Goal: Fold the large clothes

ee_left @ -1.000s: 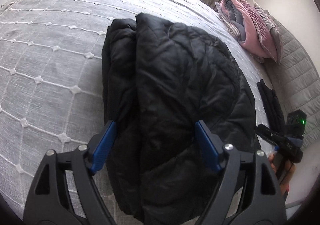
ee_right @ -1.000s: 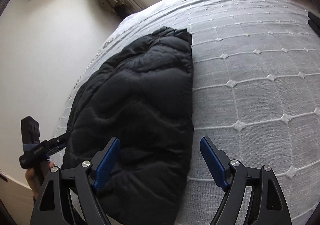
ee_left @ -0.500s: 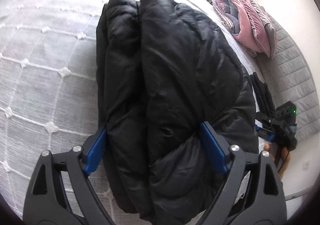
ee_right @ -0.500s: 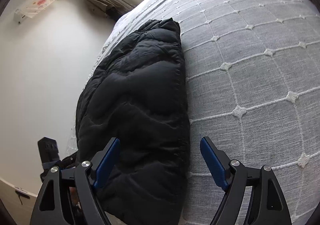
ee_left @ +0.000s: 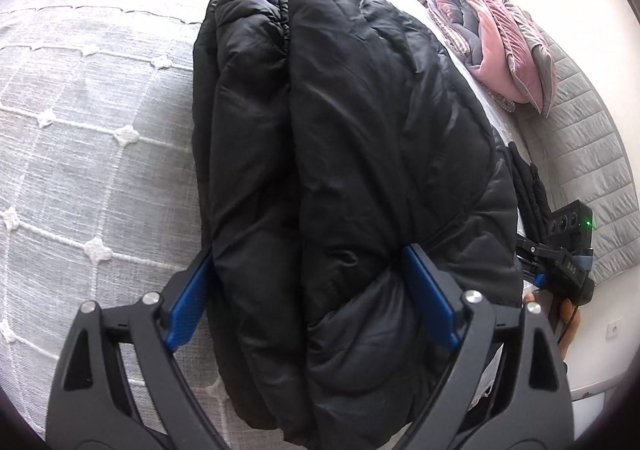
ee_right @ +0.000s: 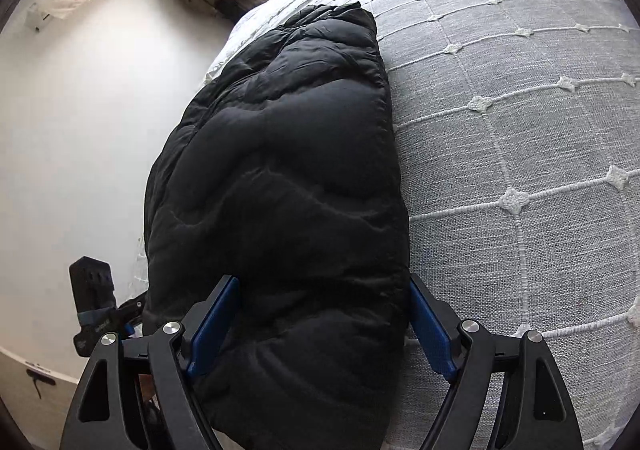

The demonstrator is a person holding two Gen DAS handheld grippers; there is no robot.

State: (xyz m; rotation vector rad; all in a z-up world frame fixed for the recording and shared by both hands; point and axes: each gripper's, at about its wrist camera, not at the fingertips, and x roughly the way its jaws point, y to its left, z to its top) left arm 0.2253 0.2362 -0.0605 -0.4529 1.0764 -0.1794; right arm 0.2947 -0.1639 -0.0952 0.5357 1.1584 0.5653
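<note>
A black puffer jacket (ee_left: 340, 154) lies folded lengthwise in a long bundle on the bed; it also shows in the right wrist view (ee_right: 280, 178). My left gripper (ee_left: 308, 290) is open, its blue pads (ee_left: 188, 302) straddling the bundle's near end from one side. My right gripper (ee_right: 320, 322) is open, its blue pads (ee_right: 430, 330) straddling the jacket's edge from the opposite side. The right gripper's body shows in the left wrist view (ee_left: 560, 262). The left gripper's body shows in the right wrist view (ee_right: 96, 310).
The bed has a grey-white quilted cover (ee_left: 80, 130), also in the right wrist view (ee_right: 520, 130). A pink and grey folded blanket (ee_left: 492, 58) lies by the padded headboard (ee_left: 588, 154). A dark folded garment (ee_left: 528, 186) lies beyond the jacket. A white wall (ee_right: 80, 130) borders the bed.
Both grippers have moved forward and down onto the jacket; the open jaws now straddle its folded edge from opposite sides. The jacket has not visibly shifted.
</note>
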